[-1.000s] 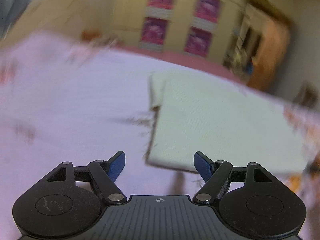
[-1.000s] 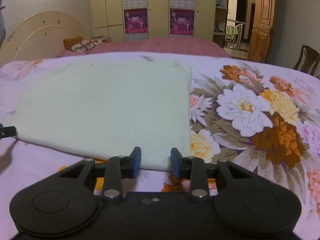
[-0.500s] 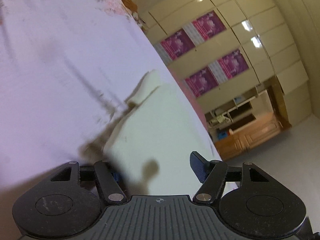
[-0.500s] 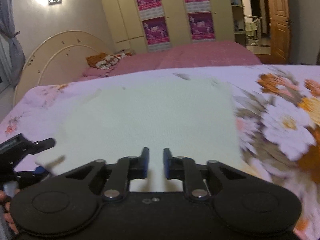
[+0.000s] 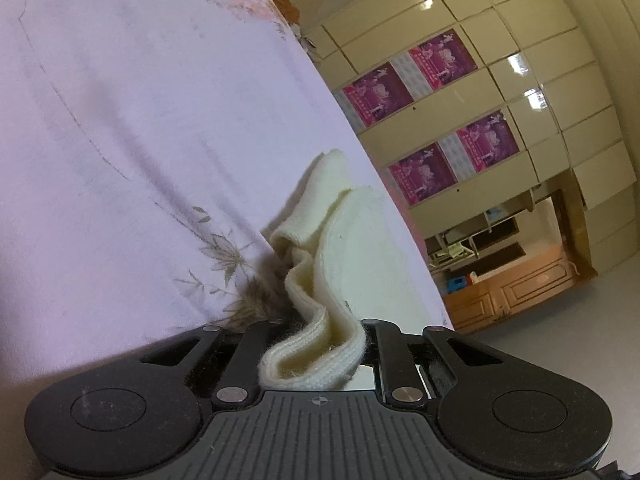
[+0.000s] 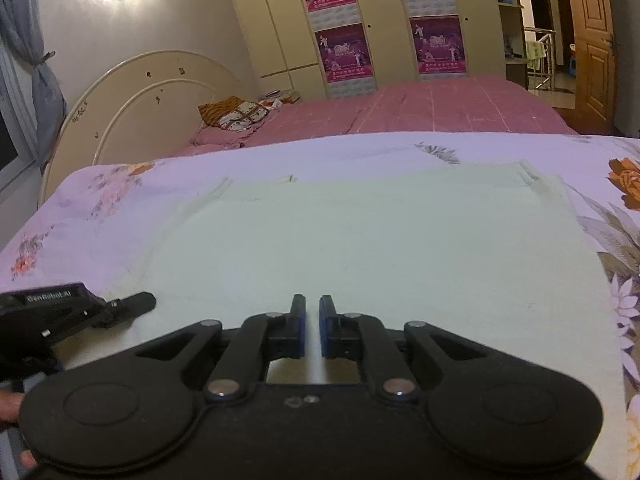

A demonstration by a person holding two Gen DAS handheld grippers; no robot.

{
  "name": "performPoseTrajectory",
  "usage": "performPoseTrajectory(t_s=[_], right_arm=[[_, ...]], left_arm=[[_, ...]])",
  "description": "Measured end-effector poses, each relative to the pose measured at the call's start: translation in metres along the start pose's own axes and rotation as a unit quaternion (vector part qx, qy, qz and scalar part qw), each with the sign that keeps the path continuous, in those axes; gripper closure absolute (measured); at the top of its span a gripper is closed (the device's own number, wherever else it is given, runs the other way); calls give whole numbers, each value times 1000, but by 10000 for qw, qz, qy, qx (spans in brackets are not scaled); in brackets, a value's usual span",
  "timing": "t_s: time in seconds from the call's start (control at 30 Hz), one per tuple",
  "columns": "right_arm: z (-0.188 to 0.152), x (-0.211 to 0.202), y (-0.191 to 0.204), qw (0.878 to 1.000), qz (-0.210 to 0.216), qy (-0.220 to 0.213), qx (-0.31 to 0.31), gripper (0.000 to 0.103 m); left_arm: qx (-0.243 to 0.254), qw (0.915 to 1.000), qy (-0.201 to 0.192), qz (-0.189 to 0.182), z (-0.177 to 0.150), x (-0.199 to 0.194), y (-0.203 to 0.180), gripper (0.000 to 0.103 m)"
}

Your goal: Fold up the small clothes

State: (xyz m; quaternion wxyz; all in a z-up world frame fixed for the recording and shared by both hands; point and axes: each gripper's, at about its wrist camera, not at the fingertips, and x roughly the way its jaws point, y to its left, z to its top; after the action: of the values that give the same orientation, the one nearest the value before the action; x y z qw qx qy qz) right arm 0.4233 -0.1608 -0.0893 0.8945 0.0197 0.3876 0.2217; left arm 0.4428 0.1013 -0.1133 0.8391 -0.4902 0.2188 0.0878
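A pale cream knit garment [image 6: 380,248] lies flat on the flowered lilac bedspread [image 6: 120,184]. In the left wrist view my left gripper [image 5: 316,344] is shut on the garment's near-left edge [image 5: 320,336], which bunches up between the jaws; the view is tilted sideways. My right gripper [image 6: 313,316] hovers over the garment's near edge, jaws nearly closed with a narrow gap and nothing between them. The left gripper's body [image 6: 60,312] shows at the left of the right wrist view.
A second bed with a pink cover [image 6: 420,108] and a cream headboard [image 6: 140,96] stands behind. A wardrobe with purple posters [image 6: 384,20] lines the back wall. A wooden door [image 6: 592,40] is at the right.
My left gripper has rolled sideways, reached the garment's left edge and closed on it, lifting it. My right gripper has moved left over the garment and its jaws have narrowed.
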Motion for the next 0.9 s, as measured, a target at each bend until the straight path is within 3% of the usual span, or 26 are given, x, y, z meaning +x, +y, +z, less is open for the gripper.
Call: performPoseTrajectory(t_s=[0.23, 0.37, 0.53, 0.7, 0.83, 0.9], right_arm=[[-2, 4, 0, 9999, -99, 50, -65, 100], [-2, 4, -5, 9999, -37, 32, 108, 100], [0, -16, -32, 9941, 177, -177, 1055, 96], [-6, -55, -79, 9793, 155, -582, 1932, 93], [-15, -87, -123, 9658, 150, -780, 2467, 91], [-21, -98, -142, 9582, 209, -798, 2738, 85]], left_arm=[[707, 9975, -5, -10, 10, -23, -26, 95], [1403, 9898, 2, -246, 14, -38, -65, 95], [2258, 9724, 210, -550, 4, -40, -123, 95], [2894, 9517, 594, -839, -30, -27, -177, 95], [3211, 9363, 1168, -815, -73, -7, -206, 94], [3451, 9206, 1715, -631, -102, 11, -217, 93]])
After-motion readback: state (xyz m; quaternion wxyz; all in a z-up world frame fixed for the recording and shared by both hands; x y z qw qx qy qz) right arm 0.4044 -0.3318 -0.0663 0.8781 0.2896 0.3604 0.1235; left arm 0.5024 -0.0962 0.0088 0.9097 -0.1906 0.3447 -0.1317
